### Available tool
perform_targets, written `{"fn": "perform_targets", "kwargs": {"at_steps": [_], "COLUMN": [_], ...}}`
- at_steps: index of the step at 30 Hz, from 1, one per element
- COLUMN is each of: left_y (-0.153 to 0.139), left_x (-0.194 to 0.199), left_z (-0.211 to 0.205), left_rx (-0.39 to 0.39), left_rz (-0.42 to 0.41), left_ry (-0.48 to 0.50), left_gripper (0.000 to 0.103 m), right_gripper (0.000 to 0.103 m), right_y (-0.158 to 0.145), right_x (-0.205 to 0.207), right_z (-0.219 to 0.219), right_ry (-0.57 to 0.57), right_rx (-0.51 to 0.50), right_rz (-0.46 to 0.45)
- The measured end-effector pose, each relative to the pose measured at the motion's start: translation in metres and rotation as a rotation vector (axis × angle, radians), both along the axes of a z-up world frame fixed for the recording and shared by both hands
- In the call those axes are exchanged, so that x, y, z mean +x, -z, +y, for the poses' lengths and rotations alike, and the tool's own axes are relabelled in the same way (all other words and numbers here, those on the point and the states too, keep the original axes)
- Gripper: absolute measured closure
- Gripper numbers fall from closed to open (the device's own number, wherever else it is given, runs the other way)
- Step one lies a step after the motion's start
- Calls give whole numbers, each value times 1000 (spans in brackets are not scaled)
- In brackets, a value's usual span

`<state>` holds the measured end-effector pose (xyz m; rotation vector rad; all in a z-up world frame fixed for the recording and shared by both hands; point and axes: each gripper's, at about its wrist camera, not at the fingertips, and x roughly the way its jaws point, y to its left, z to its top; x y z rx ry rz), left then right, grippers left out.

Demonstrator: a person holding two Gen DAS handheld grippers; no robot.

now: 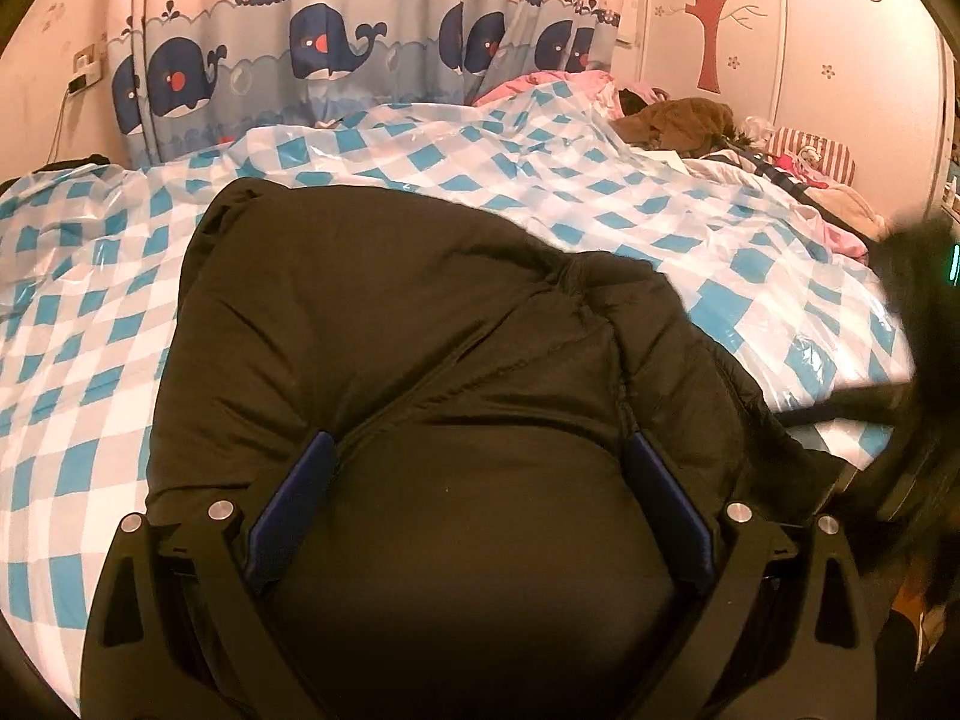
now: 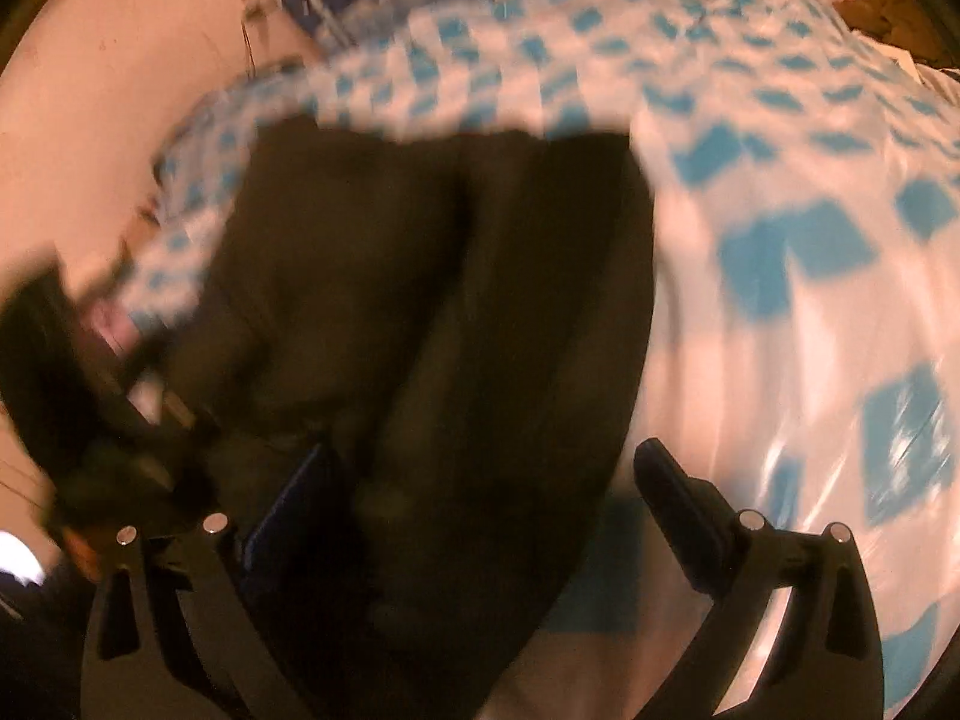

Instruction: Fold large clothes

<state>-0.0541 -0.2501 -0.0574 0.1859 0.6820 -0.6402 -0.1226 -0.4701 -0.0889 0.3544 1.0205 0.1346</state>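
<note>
Two spread grippers, black jacket (image 1: 384, 324), checked sheet (image 1: 660, 204)

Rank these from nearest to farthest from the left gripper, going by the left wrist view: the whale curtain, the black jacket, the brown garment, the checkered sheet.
1. Black jacket, bulging between the left gripper fingers.
2. Checkered sheet, spread under and around the jacket.
3. Brown garment, heaped at the far right of the bed.
4. Whale curtain, hanging behind the bed.

Black puffer jacket (image 1: 420, 324) on a blue-and-white checked plastic sheet (image 1: 90, 324); curtain (image 1: 312, 48) with navy whales; perhaps brown clothing (image 1: 684, 120).
</note>
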Motion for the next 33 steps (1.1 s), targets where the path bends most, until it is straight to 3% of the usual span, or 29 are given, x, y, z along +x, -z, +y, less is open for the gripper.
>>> {"fn": "perform_targets", "kwargs": {"at_steps": [3, 8, 12, 18, 20, 22, 25, 28, 30, 33], "left_y": [1, -4, -19, 2, -13, -29, -38, -24, -20, -13], "left_x": [-2, -6, -16, -8, -11, -11, -6, -3, -10, -10], "left_z": [-1, -4, 6, -1, 9, 24, 41, 47, 42, 35], "left_rx": [17, 35, -17, 63, 16, -47, -73, -70, -43, -13], "left_rz": [-10, -3, 19, 52, 95, 102, 94, 131, 102, 94], "left_ry": [6, 5, -6, -11, 5, -15, -61, -86, -89, -96], "left_gripper": [9, 9, 9, 9, 9, 9, 9, 9, 9, 9], "right_gripper": [6, 6, 6, 6, 6, 6, 6, 6, 6, 6], "right_y": [20, 17, 19, 5, -9, -3, -20, -71, -97, -94], "right_x": [2, 4, 9, 7, -10, -19, -20, -2, 30, 94], "right_z": [-4, 6, 17, 18, 18, 22, -4, -28, -22, 0], "right_ry": [12, -13, -45, -65, -65, -102, -58, 1, -45, -133], "right_rx": [45, -52, -133, -176, -188, -221, -120, 42, 91, 194], "right_rz": [26, 30, 46, 79, 57, 98, 67, -119, -201, -181]}}
